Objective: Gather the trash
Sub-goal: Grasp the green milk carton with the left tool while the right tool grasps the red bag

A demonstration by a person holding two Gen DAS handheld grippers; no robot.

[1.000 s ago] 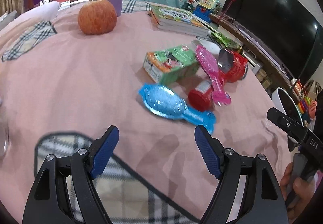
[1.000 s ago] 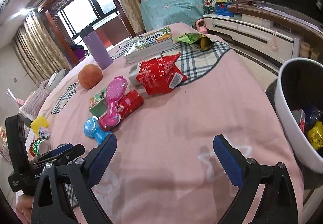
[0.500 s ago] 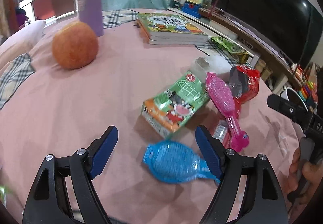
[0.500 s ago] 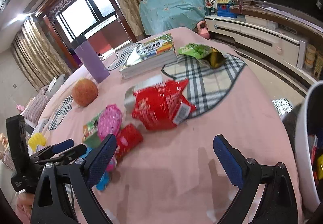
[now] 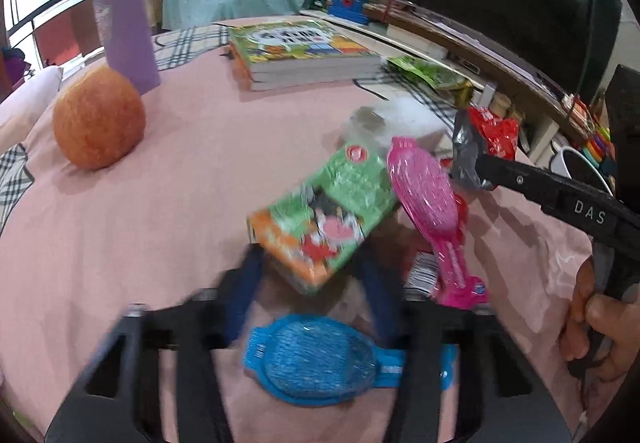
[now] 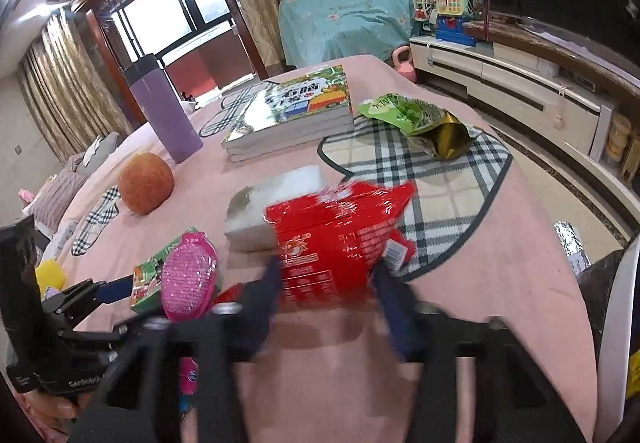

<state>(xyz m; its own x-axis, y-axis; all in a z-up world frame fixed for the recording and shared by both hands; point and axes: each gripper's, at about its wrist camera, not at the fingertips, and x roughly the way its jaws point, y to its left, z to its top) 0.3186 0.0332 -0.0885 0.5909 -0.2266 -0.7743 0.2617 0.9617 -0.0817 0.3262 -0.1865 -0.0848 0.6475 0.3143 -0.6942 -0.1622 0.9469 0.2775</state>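
My left gripper (image 5: pixel 312 275) is closing, its blue fingers (image 5: pixel 250 283) blurred on either side of the near end of a green and orange drink carton (image 5: pixel 324 219) lying on the pink tablecloth (image 5: pixel 160 203). I see no firm press on the carton. My right gripper (image 6: pixel 328 299) is closing too, with the lower edge of a crumpled red snack bag (image 6: pixel 336 239) between its blurred fingers (image 6: pixel 390 311), and no clear squeeze shows. A green snack bag (image 6: pixel 416 115) lies further back on a plaid mat (image 6: pixel 436 195).
A blue brush (image 5: pixel 316 359) lies under the left gripper, a pink brush (image 5: pixel 428 199) beside the carton. A white block (image 6: pixel 276 195) sits behind the red bag. Books (image 6: pixel 292 111), a purple bottle (image 6: pixel 164 111) and an orange fruit (image 6: pixel 146 183) stand behind. A white bin (image 6: pixel 616 323) is at the table's right edge.
Both grippers moved forward over the table and their jaws narrowed from wide open. The left now straddles the carton instead of the blue brush, and the right straddles the red bag.
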